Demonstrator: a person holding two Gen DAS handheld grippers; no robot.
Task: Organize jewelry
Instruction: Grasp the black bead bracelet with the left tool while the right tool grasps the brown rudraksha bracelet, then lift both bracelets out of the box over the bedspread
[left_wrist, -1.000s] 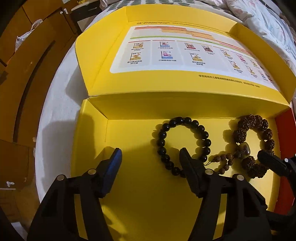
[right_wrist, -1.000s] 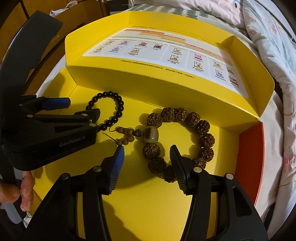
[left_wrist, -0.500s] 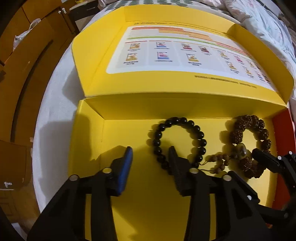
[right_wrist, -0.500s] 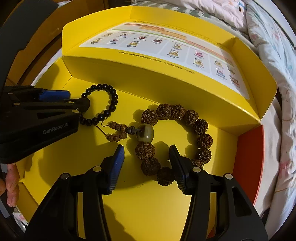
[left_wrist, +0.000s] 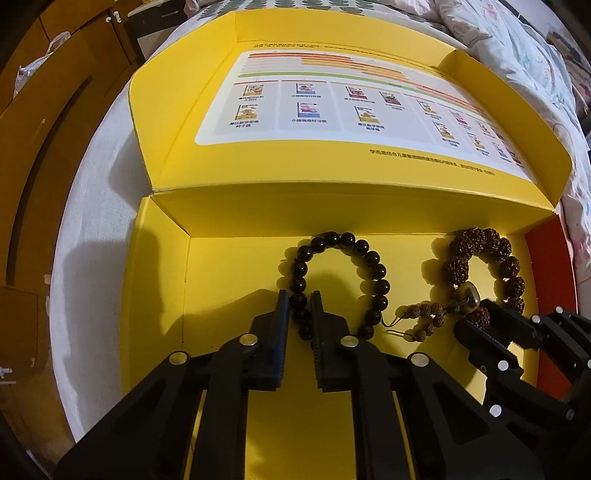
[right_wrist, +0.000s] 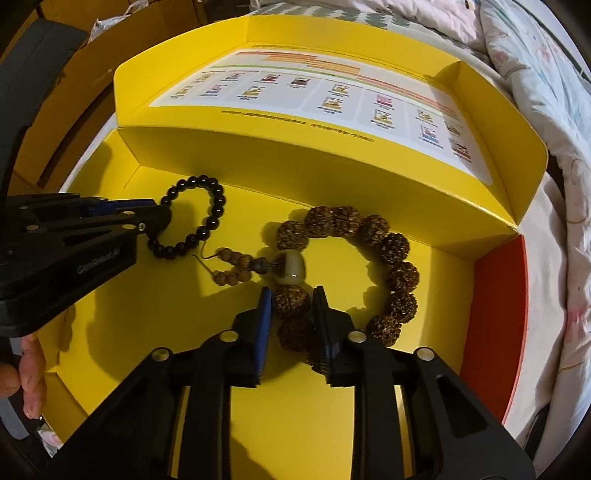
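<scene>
Both grippers have narrowed within the last second, from fingers set wide apart to fingers drawn in on beads. The left gripper (left_wrist: 300, 312) is closing on the near-left arc of the black bead bracelet (left_wrist: 340, 280); its fingers (left_wrist: 282, 314) flank one black bead and appear to press it. The right gripper (right_wrist: 291, 308) is closing on a knobbly brown bead of the rudraksha-style bracelet (right_wrist: 351, 266), just below its pale green stone bead (right_wrist: 291, 267), and the pads appear to touch it. Judgement: both pieces are now secured for lifting, so the grasp step is near complete and removal or repositioning can follow.

Both bracelets lie flat on the floor of the open yellow box (left_wrist: 221, 280), near each other, the black one to the left. A short tassel of small brown beads (right_wrist: 232, 266) lies between them. Beyond, the hinged lid (left_wrist: 332, 177) lies open, showing a printed chart. The box sits on a white bed surface (left_wrist: 88, 229).
</scene>
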